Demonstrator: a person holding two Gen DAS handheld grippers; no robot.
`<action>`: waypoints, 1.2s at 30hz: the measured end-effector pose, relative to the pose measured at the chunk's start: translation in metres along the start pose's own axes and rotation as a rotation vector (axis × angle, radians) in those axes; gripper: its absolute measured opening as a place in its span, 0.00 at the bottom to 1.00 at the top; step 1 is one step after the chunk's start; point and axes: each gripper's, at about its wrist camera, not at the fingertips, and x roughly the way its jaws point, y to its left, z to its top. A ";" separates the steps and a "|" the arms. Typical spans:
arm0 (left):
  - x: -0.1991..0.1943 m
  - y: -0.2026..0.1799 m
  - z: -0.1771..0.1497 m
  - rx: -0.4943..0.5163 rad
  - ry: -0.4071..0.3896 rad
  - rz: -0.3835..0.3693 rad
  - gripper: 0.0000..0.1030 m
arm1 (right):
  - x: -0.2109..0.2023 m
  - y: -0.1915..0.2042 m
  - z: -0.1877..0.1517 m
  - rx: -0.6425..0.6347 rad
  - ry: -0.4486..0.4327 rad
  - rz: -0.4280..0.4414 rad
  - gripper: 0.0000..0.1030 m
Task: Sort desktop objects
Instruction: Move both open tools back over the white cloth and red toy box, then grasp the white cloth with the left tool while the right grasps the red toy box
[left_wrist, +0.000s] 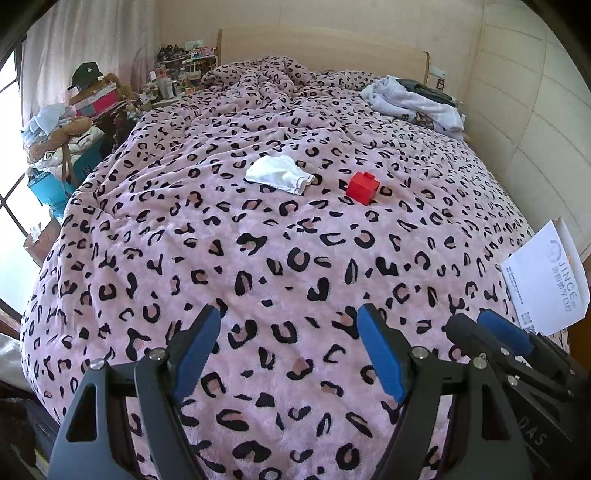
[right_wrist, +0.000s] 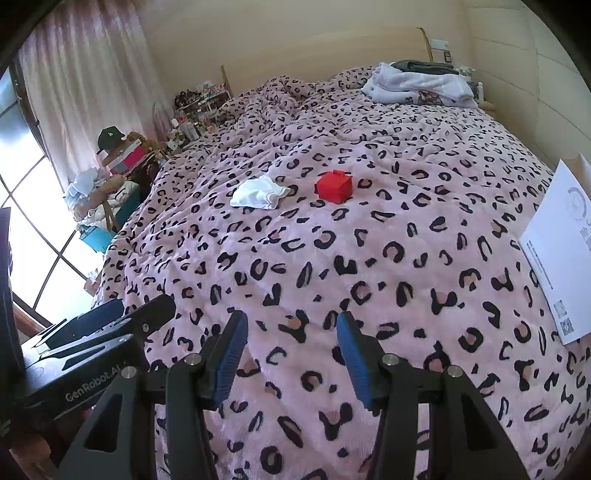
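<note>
The white paper bag (right_wrist: 557, 240) is cut off at the right edge. The little things on the shelf (left_wrist: 184, 70) by the bed are too small to tell.

One red box (left_wrist: 363, 187) and one white cloth (left_wrist: 279, 178) are lying on the bed (left_wrist: 295, 266). One white paper bag (left_wrist: 546, 277) is sitting at its right edge. One pile of clothes (left_wrist: 417, 101) is resting near the headboard.

Bed w/ leopard blanket (left_wrist: 295, 277): white cloth (left_wrist: 279, 179), red box (left_wrist: 362, 187), paper (left_wrist: 546, 280), clothes (left_wrist: 413, 101).
</note>
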 end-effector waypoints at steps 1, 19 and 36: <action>0.001 0.000 0.000 0.000 0.001 0.003 0.75 | 0.002 0.000 0.001 -0.001 0.001 -0.001 0.50; 0.036 0.017 0.010 -0.028 0.039 0.044 0.77 | 0.037 -0.003 0.007 0.005 0.037 -0.010 0.50; 0.141 0.057 0.122 -0.288 0.086 0.015 0.87 | 0.112 -0.031 0.101 0.099 -0.042 0.040 0.50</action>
